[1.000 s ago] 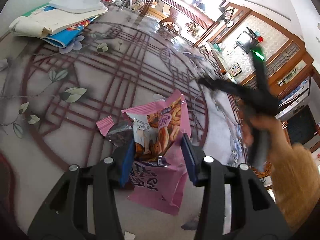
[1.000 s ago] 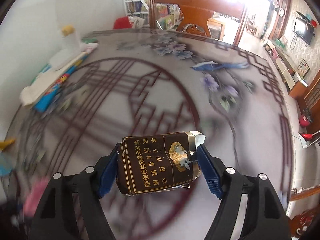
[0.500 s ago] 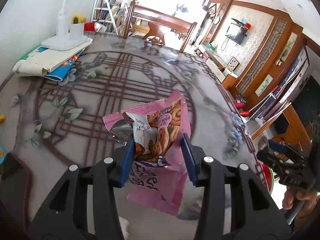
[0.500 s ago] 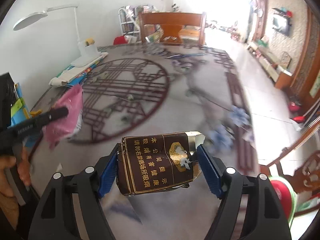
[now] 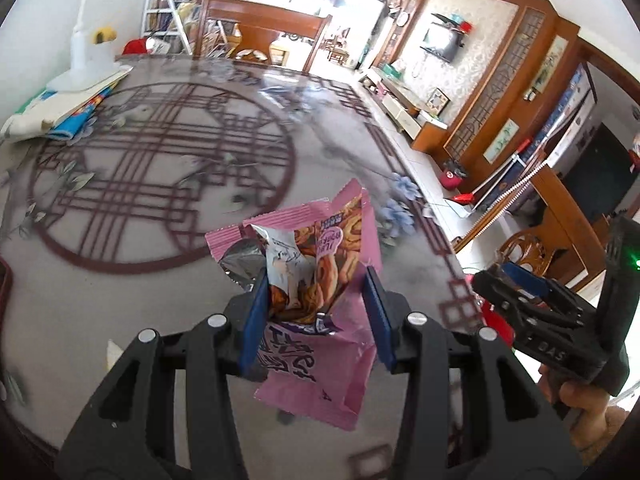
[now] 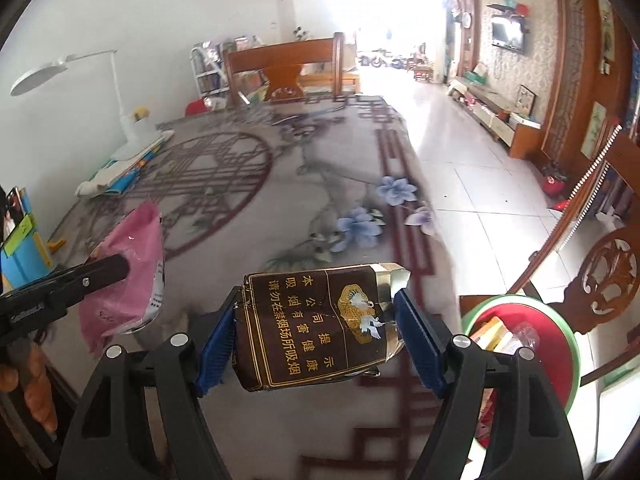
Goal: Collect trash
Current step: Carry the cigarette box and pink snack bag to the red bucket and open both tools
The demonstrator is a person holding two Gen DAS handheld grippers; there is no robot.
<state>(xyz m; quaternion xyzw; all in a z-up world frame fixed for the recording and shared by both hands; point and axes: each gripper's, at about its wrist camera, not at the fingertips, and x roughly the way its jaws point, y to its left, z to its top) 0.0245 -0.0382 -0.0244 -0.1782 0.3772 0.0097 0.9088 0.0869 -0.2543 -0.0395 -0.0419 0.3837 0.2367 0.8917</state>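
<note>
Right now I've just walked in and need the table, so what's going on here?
A person is clearing trash with a gripper in each hand. The left gripper is shut on a pink snack wrapper, held above the table. The right gripper is shut on a crumpled brown cigarette pack. A bin with a green rim, already holding some trash, stands on the floor by the table's edge, below the right gripper's right side. Nothing has been dropped in yet.
</note>
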